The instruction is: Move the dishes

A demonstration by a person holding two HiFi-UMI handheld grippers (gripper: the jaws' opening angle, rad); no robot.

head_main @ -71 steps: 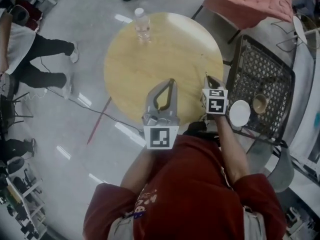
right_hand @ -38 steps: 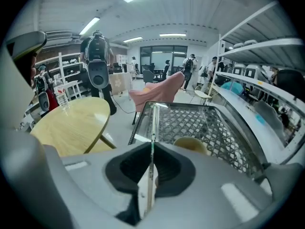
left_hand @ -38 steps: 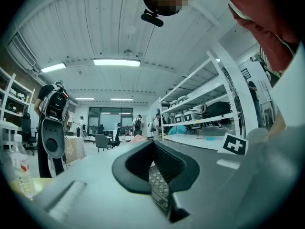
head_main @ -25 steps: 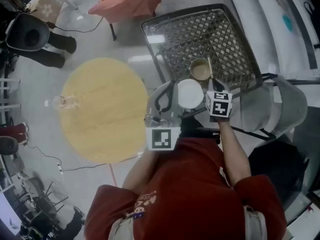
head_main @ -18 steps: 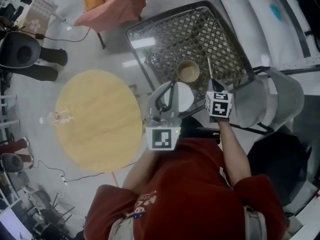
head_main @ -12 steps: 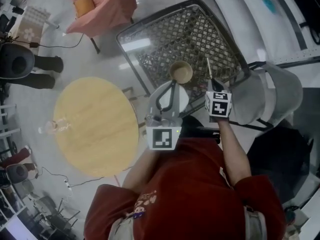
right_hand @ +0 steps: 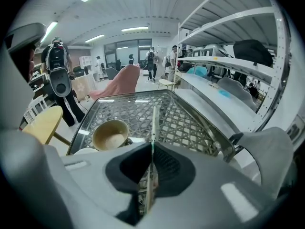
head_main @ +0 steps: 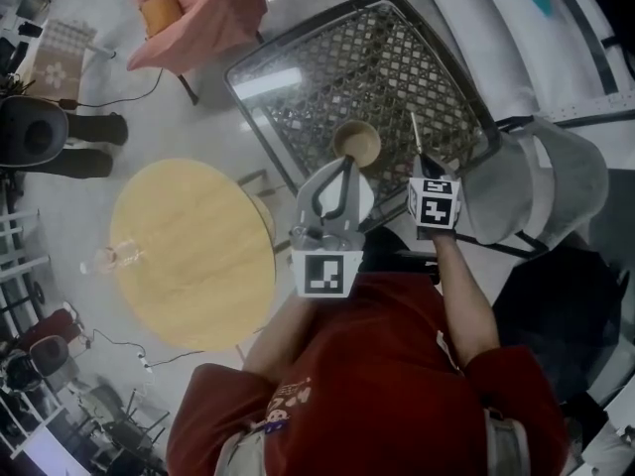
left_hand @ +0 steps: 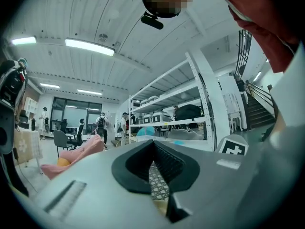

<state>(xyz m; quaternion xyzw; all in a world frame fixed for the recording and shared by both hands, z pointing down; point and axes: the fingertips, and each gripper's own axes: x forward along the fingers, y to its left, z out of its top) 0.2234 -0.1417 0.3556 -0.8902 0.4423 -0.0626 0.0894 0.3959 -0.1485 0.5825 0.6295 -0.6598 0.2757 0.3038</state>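
Tan round bowl (head_main: pixel 356 143) and white round plate (head_main: pixel 365 198) sat on the black mesh worktop (head_main: pixel 417 58). Fingers of the left gripper (head_main: pixel 343 164) were clenched empty; the right gripper (head_main: pixel 424 165) grasped a thin pale stick (right_hand: pixel 153 123).

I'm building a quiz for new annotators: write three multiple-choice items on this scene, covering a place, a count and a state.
1. The cup stands on: A the floor; B the lattice table; C the pink chair.
2. Bottles on the round table: A one; B none; C three.
3. The right claw is: A open and empty; B shut on the cup; C shut on a stick.
Key: B, it sits on the lattice top; A, a single bottle shows near the edge; C, the stick runs out between its closed jaws.
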